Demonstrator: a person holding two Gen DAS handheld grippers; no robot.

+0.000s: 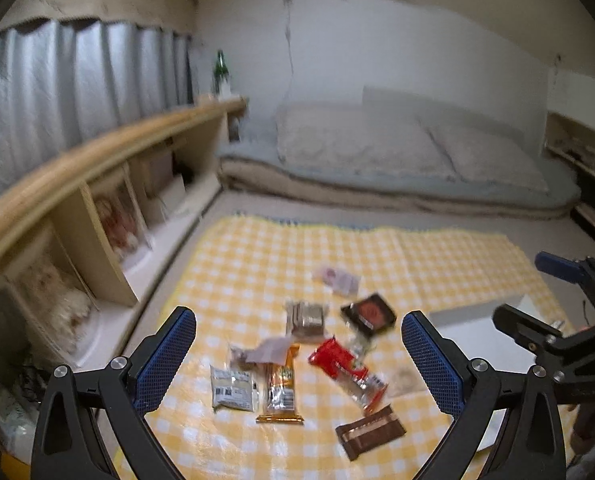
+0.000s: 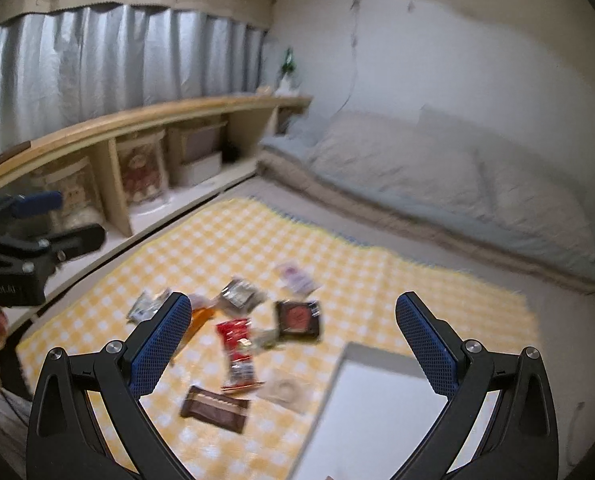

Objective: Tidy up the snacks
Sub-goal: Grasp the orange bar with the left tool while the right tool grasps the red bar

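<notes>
Several wrapped snacks lie scattered on a yellow checked cloth [image 1: 257, 264]: a red packet [image 1: 337, 360], a brown bar [image 1: 371, 432], an orange bar [image 1: 281, 392], a white-grey packet [image 1: 233, 388] and a black-red packet [image 1: 369, 314]. A white open box [image 2: 377, 412] stands at the right of the cloth. My left gripper [image 1: 297, 360] is open and empty above the snacks. My right gripper [image 2: 293, 340] is open and empty above the box's near left side; it also shows in the left wrist view [image 1: 529, 300]. The red packet [image 2: 237, 340] and brown bar [image 2: 213, 406] show in the right wrist view.
A low wooden shelf [image 1: 97, 200] with stuffed bags runs along the left under grey curtains. A mattress with pillows [image 1: 377, 160] lies beyond the cloth. A green bottle [image 1: 220, 70] stands on the shelf's far end. Both views are motion-blurred.
</notes>
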